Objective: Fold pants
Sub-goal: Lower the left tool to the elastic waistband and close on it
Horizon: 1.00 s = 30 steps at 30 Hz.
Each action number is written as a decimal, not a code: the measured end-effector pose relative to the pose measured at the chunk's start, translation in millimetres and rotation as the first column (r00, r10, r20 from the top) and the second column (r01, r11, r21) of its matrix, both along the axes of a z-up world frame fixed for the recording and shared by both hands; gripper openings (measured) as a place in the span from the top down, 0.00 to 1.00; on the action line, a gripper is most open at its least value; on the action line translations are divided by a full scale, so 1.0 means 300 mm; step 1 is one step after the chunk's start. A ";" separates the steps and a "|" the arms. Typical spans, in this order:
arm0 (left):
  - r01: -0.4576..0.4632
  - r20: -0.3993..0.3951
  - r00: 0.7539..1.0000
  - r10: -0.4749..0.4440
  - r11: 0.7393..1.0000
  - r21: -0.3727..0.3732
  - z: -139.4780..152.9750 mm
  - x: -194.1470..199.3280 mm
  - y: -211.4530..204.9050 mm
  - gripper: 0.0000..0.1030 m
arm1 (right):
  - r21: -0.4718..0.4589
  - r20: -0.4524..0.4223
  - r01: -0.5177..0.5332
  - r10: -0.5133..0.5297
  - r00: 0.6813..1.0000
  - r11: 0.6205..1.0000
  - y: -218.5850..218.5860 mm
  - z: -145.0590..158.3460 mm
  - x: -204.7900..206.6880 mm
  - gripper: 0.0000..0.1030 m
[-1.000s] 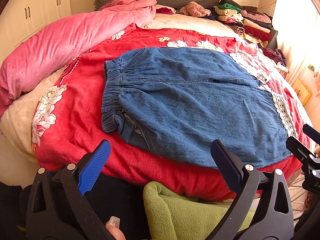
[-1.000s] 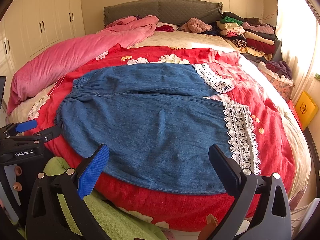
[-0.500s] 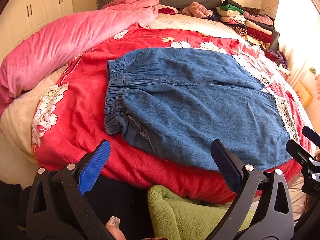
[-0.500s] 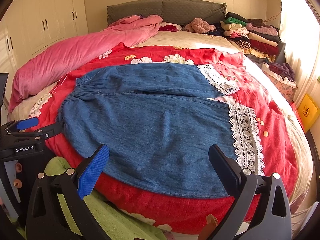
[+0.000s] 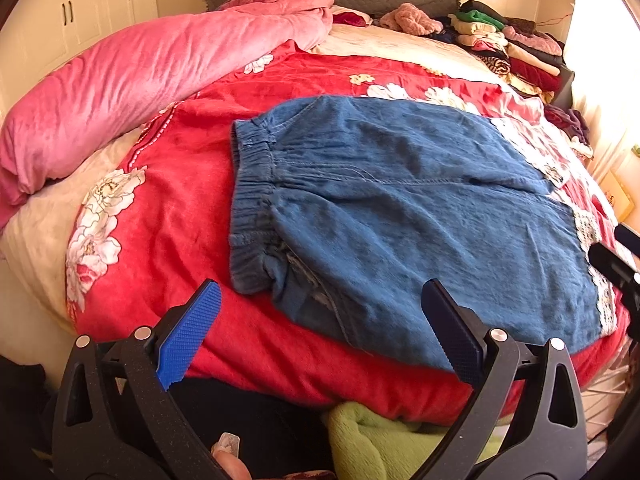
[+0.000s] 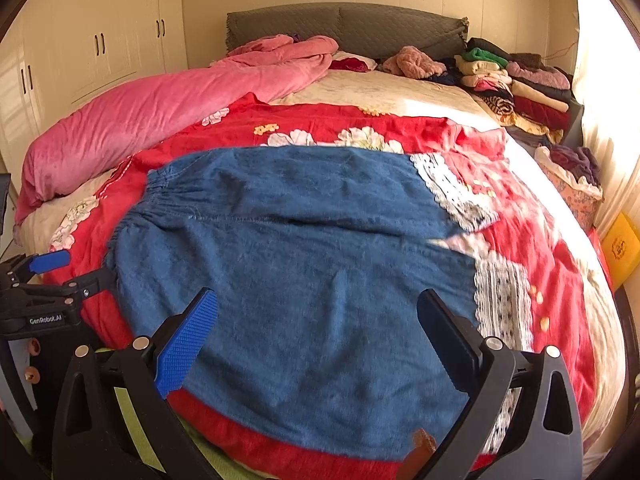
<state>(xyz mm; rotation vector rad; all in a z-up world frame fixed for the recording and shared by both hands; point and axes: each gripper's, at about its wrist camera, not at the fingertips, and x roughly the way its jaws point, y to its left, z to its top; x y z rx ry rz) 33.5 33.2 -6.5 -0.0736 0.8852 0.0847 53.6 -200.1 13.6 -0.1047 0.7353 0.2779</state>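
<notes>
Left of the fingers: the pink quilt [image 5: 132, 80] lay bunched aside, off the folding space.
Ahead of left gripper [image 5: 320, 332]: fingers released, grasping nothing, facing the waistband [image 5: 252, 208].
Pants [image 6: 300, 248]: spread flat on the bed [image 5: 180, 208], likely smoothed for folding.
Right gripper [image 6: 316, 332]: fingers released over the near leg.
Right of fingers: lace hems [image 6: 500, 300].

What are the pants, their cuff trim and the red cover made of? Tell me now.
Pants: likely soft denim, matte blue, visible stitched seams, gathered elastic waistband. Cuff trim: white lace, by its openwork pattern. Red cover: seemingly plush fleece, fuzzy sheen, printed flowers.
</notes>
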 end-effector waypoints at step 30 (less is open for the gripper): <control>-0.113 -0.050 0.993 0.111 0.993 -0.043 -0.002 0.447 0.381 0.09 | -0.068 -0.015 -0.175 0.174 0.985 0.982 0.302 0.015 0.672 0.04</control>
